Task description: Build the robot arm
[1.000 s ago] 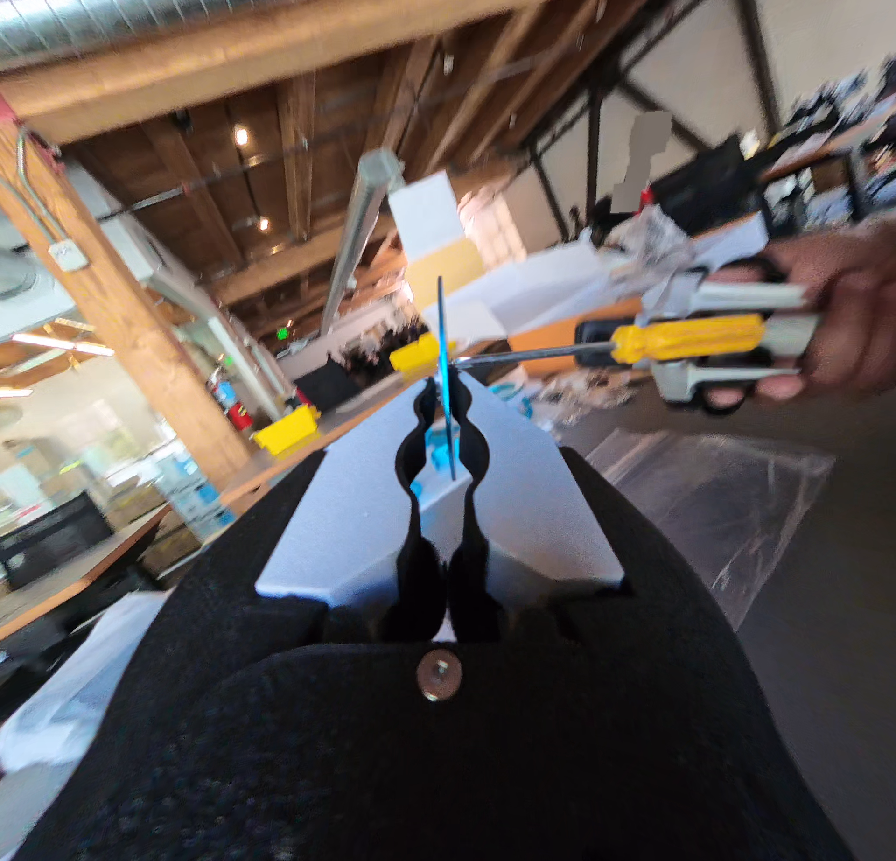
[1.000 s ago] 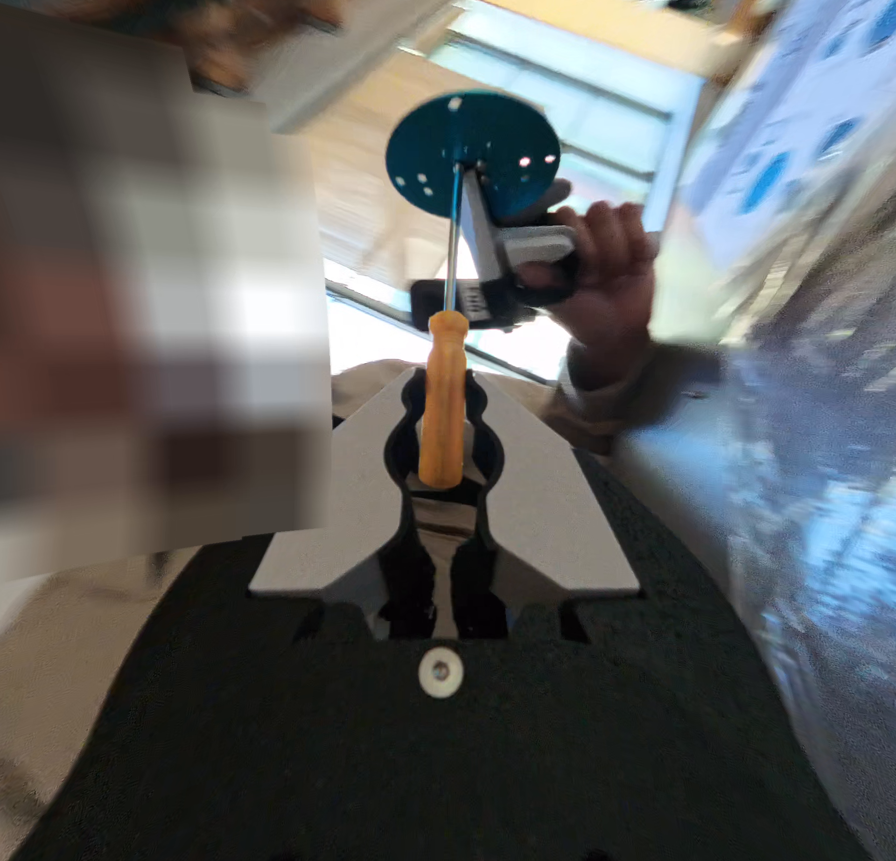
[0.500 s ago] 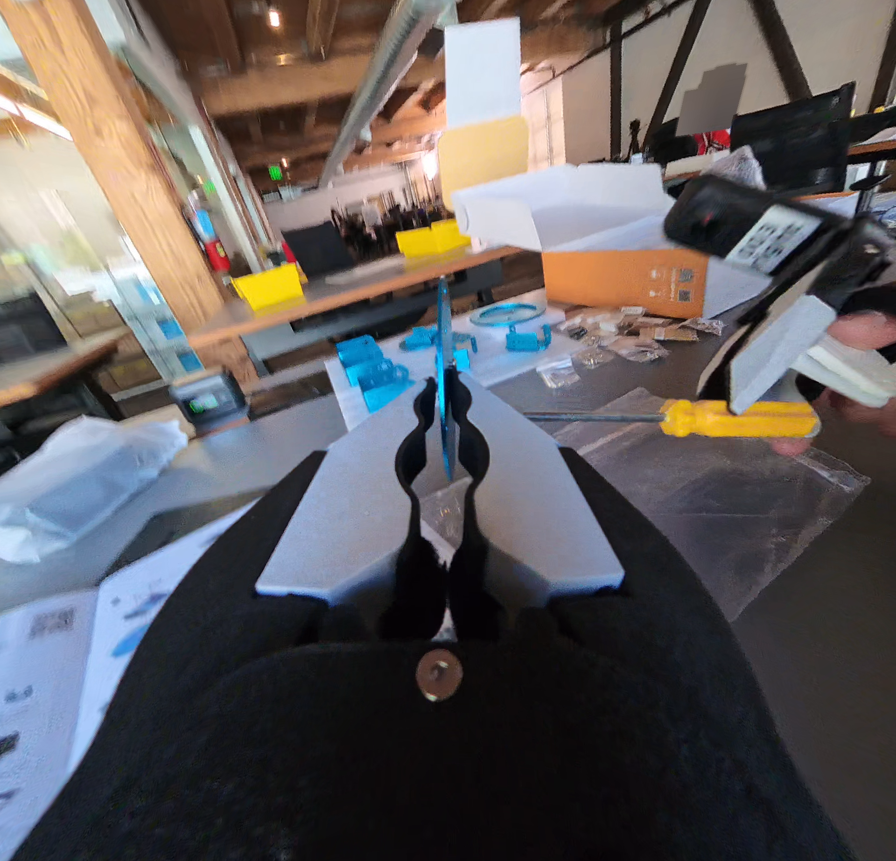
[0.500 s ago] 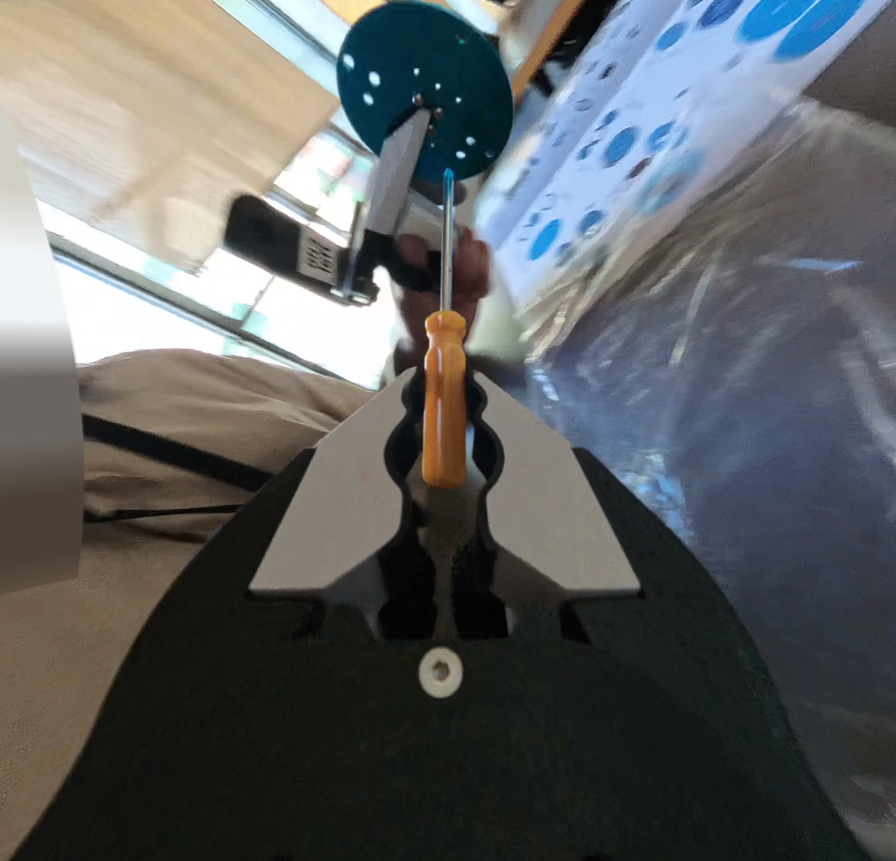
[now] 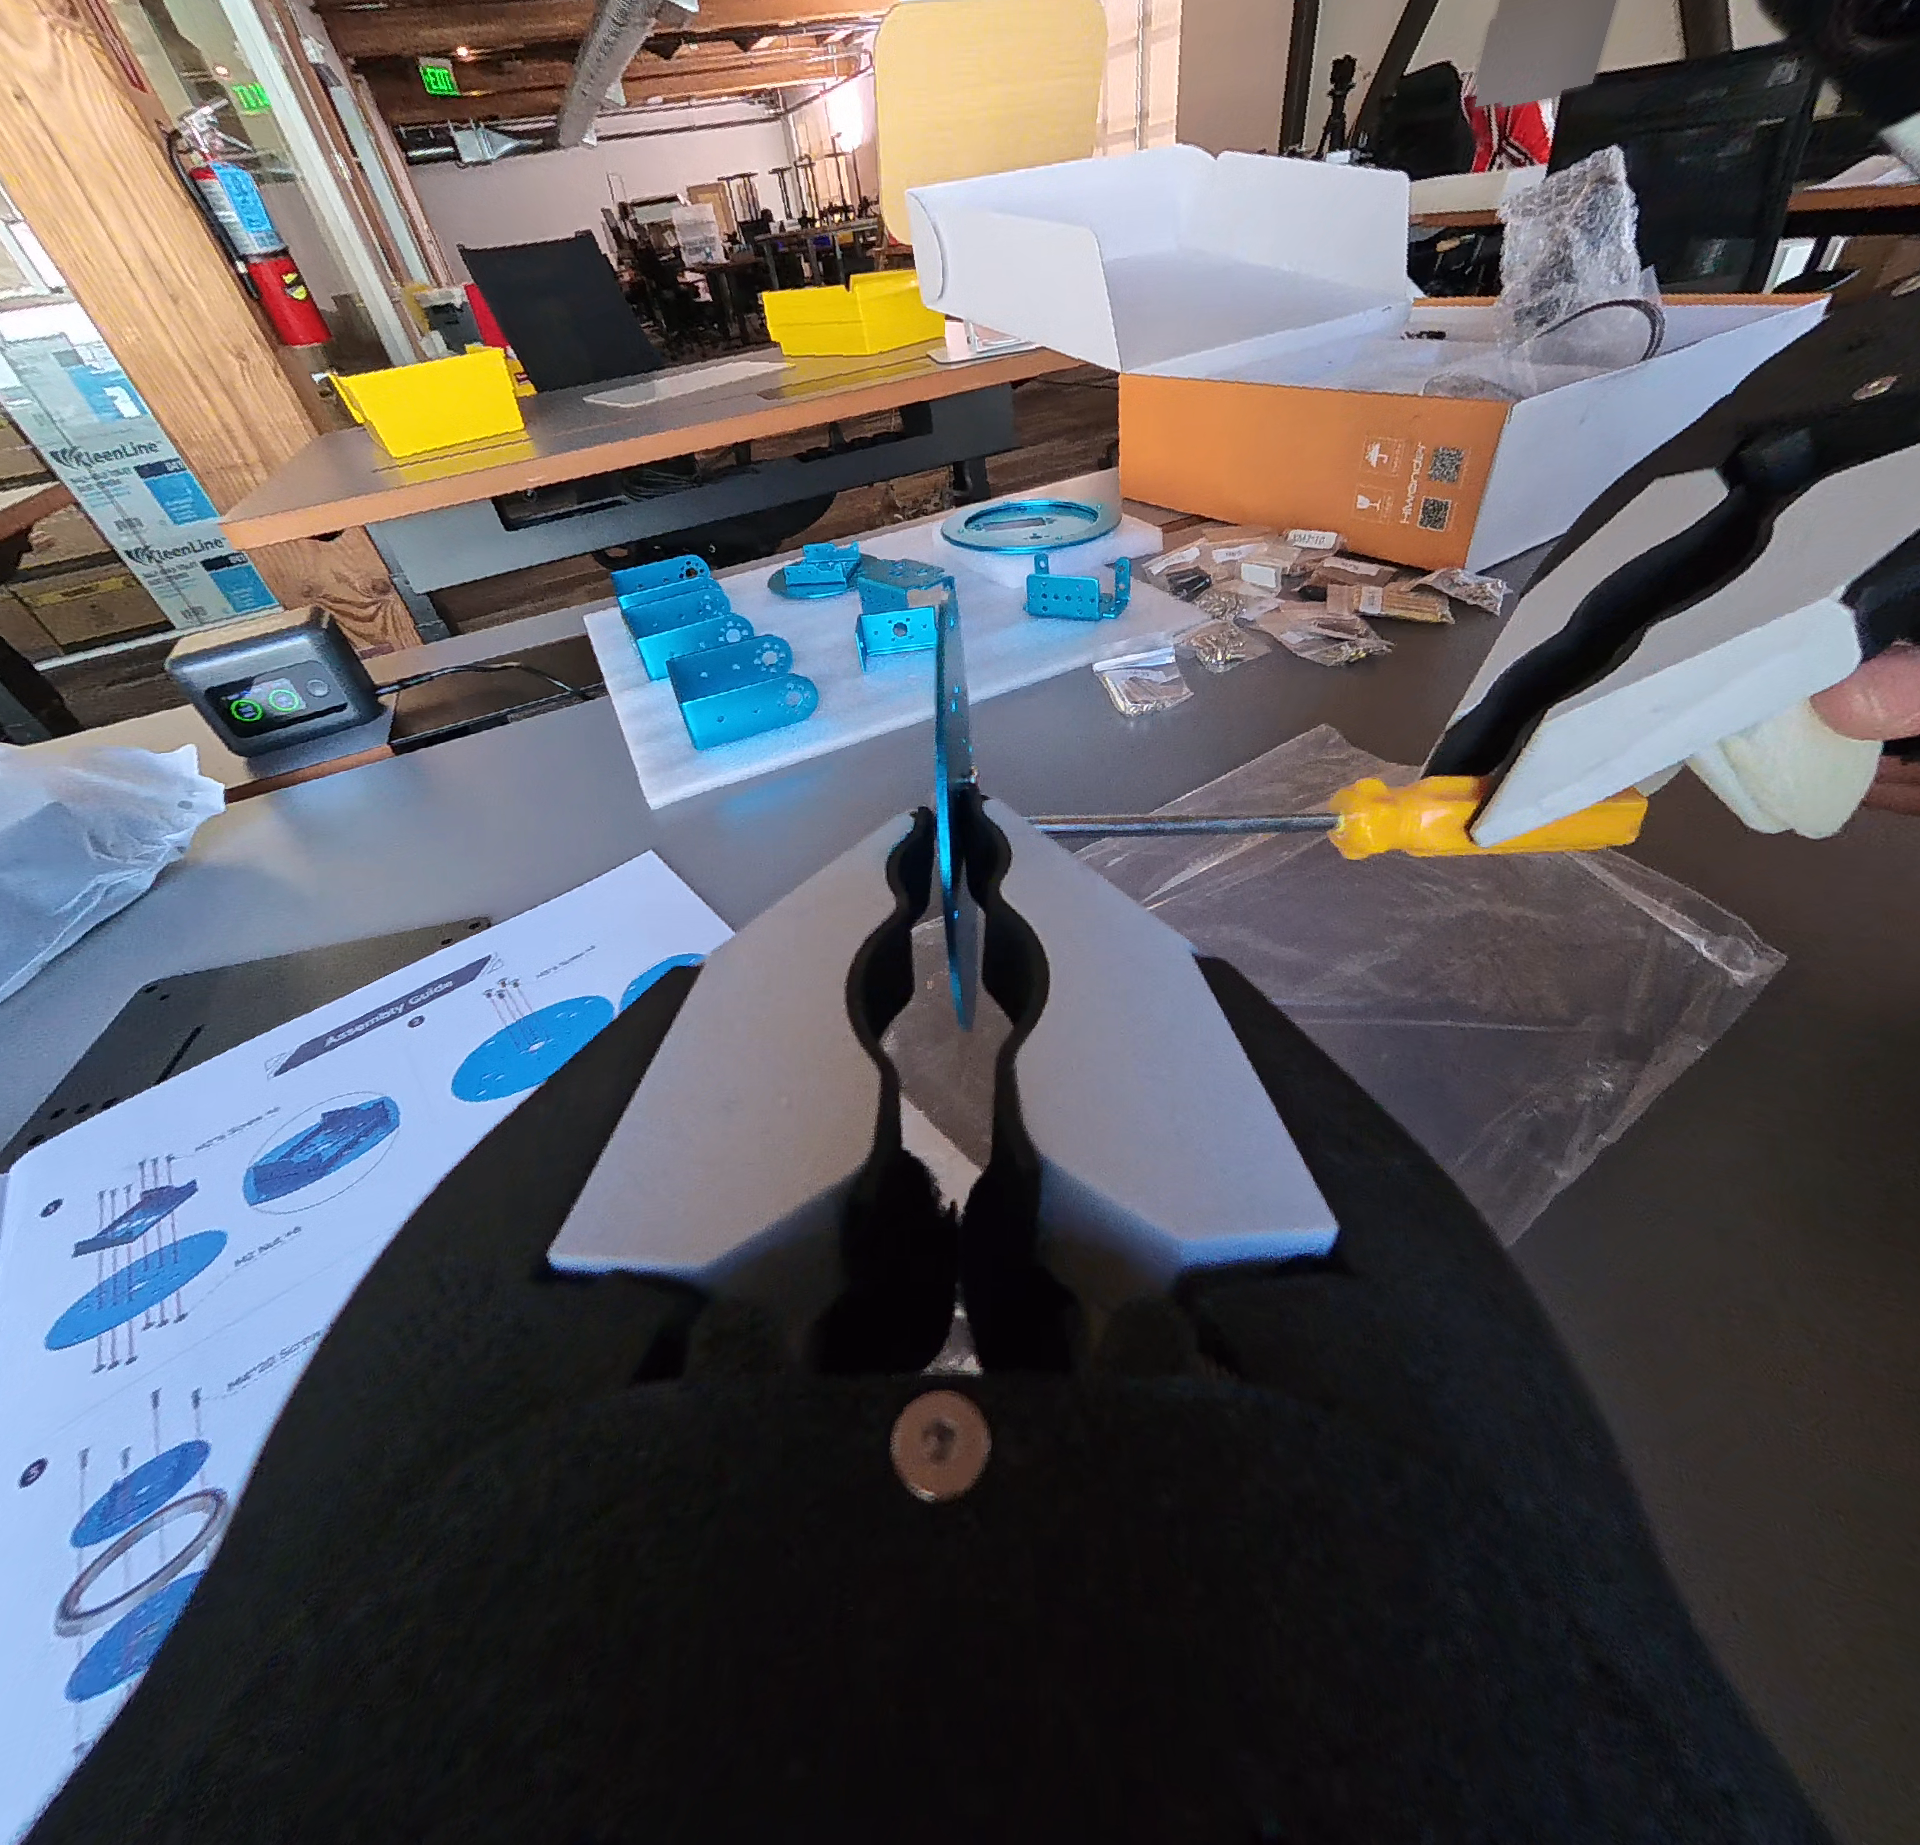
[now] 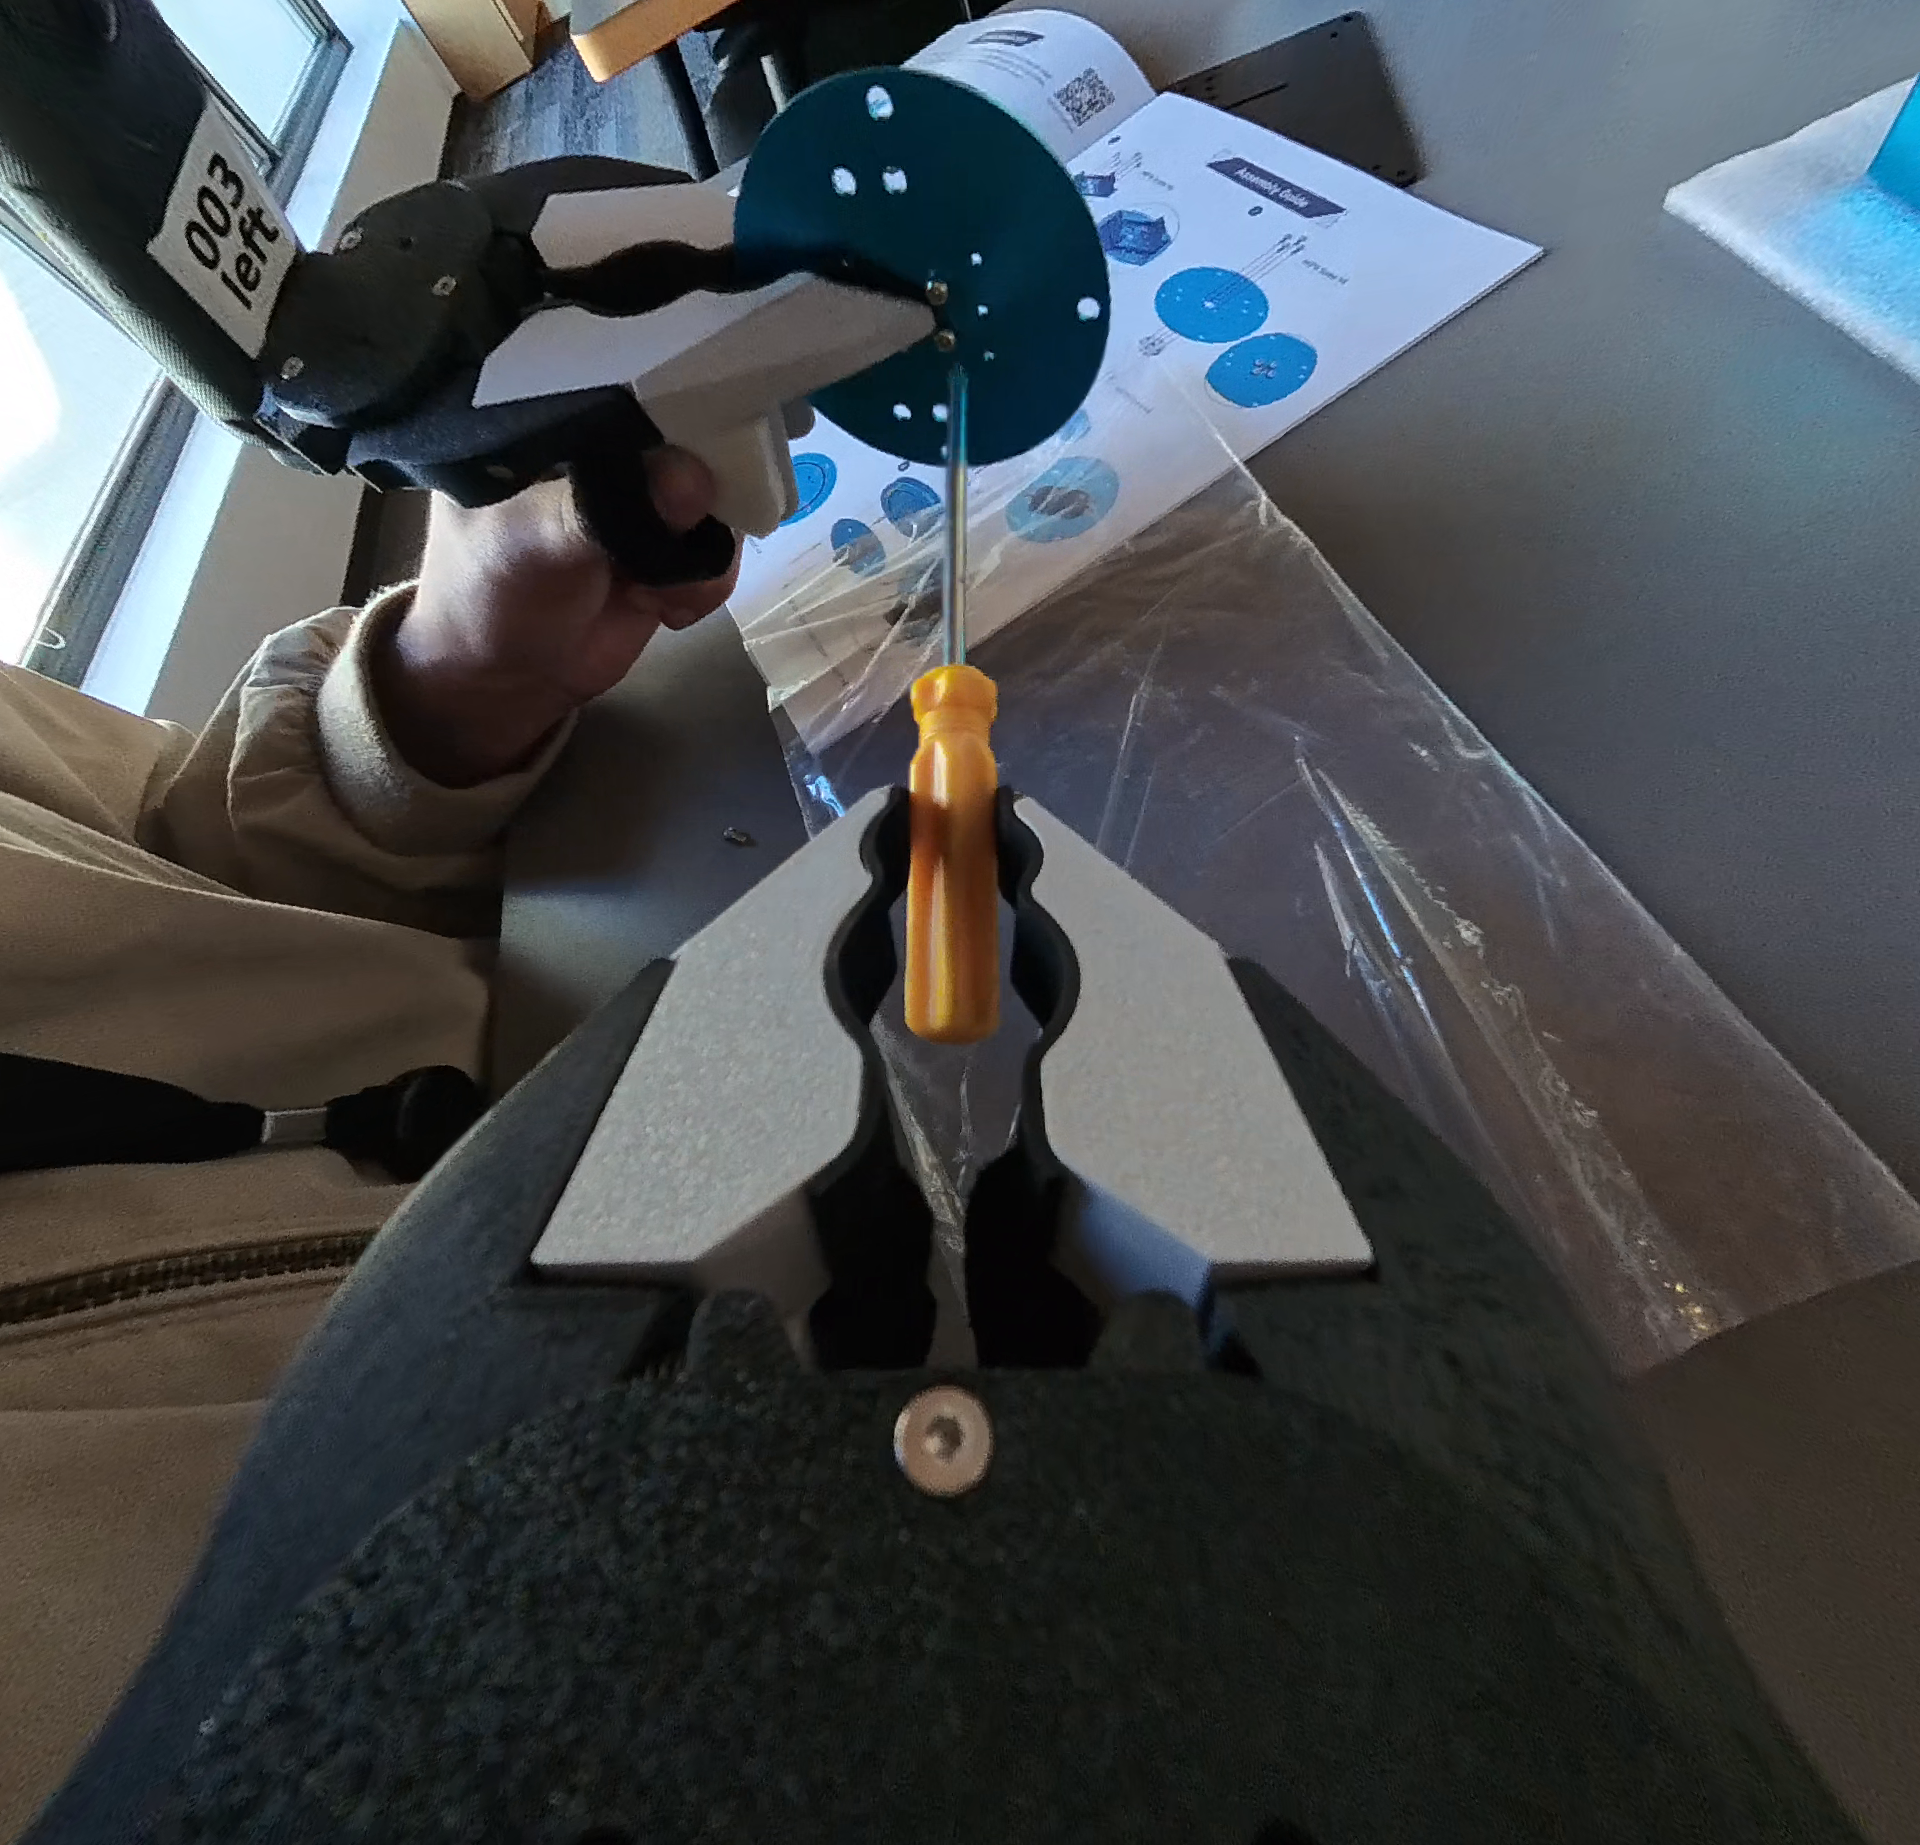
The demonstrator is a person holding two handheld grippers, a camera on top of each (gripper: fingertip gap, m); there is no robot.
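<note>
You hold a disc edge-on in one tool and a screwdriver against it with the other.

Over the grey table [image 5: 1714,1328], with its clear plastic sheet [image 5: 1455,1016] to the right and the white printed assembly sheet [image 5: 260,1172] near left, your left tool [image 5: 954,865] is clamped tight on the thin round blue metal disc with holes [image 6: 920,278], held upright so its face meets the driver. Your right tool [image 6: 951,860] is closed on the orange-handled screwdriver [image 6: 951,860], the shaft level and its tip touching the disc near a small screw, apparently to keep it square. Blue brackets [image 5: 727,652] lie far off on white foam.
</note>
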